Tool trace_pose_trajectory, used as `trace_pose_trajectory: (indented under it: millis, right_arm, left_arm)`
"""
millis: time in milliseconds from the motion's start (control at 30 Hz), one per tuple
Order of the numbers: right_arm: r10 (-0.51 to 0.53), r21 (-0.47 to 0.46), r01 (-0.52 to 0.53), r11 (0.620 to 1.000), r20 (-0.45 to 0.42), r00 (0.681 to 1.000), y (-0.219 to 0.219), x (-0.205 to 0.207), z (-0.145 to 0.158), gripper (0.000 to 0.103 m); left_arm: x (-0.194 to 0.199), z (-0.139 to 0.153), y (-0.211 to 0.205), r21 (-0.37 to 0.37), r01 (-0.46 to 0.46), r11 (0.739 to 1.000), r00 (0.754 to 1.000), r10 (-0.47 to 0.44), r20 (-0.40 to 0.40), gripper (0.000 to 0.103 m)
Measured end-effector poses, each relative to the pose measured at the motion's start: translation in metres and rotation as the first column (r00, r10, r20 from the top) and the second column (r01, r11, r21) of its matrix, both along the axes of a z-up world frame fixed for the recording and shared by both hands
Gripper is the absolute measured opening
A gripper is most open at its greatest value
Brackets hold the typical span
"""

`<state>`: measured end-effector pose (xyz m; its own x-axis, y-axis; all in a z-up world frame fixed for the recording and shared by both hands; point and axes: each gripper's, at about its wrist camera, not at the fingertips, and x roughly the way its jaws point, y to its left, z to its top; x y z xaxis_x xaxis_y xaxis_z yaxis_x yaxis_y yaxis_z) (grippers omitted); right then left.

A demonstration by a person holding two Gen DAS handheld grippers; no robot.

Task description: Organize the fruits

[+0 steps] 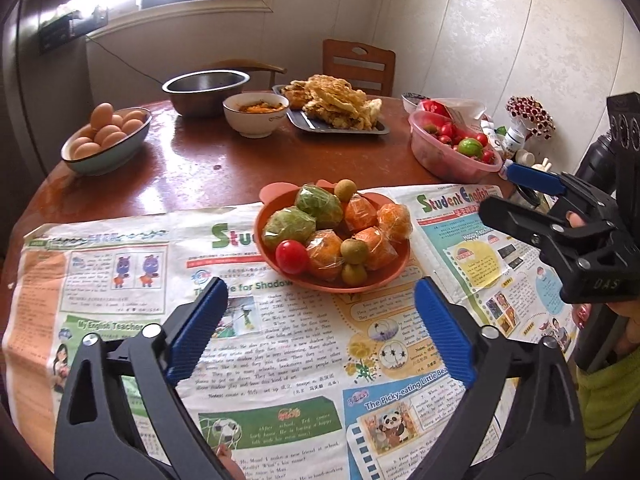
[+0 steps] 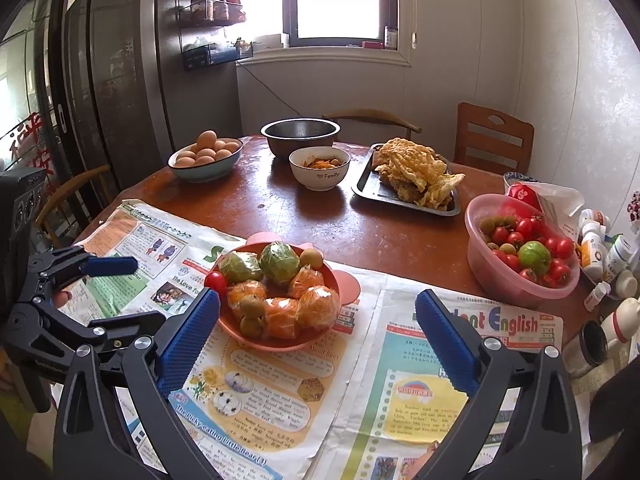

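An orange plate (image 1: 384,278) (image 2: 240,338) sits on newspapers and holds wrapped green fruits (image 1: 290,222) (image 2: 280,262), wrapped oranges (image 1: 374,246) (image 2: 318,308), a red tomato (image 1: 292,257) (image 2: 216,280) and small brown-green fruits (image 1: 354,251) (image 2: 250,306). A pink plastic bowl (image 1: 432,156) (image 2: 480,268) on the right holds cherry tomatoes (image 2: 516,238) and a green fruit (image 1: 471,147) (image 2: 534,257). My left gripper (image 1: 320,312) is open and empty, just short of the plate. My right gripper (image 2: 318,320) is open and empty, above the newspaper to the right of the plate; it also shows in the left wrist view (image 1: 516,188).
Newspapers (image 1: 280,360) (image 2: 400,380) cover the near part of a round brown table (image 2: 360,220). At the back are a bowl of eggs (image 1: 104,132) (image 2: 206,152), a steel bowl (image 1: 206,88), a white bowl of food (image 2: 320,168) and a tray of fried food (image 2: 412,176). Bottles (image 2: 604,256) stand at the right edge.
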<state>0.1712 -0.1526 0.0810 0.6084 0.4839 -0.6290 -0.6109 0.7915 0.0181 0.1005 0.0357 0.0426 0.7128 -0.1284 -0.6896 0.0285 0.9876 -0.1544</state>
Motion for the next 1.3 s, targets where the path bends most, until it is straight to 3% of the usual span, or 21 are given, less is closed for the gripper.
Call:
trace_pose_trajectory:
  millis: [533,1300]
  right_arm:
    - [-0.029,-0.017,0.03,0.999,0.02,0.999,-0.011,-0.033,0.0,0.098]
    - [-0.065,-0.02,0.064,0.998,-0.003,0.998,-0.016,-0.083,-0.034,0.099]
  left_arm:
    - [-0.025,0.0,-0.002,0.012,-0.029,1.0,1.0,0.029,0.011,0.093]
    - [-0.054,-0.016,0.007,-0.004,-0.126,0.992,0.992,0.126,0.004,0.093]
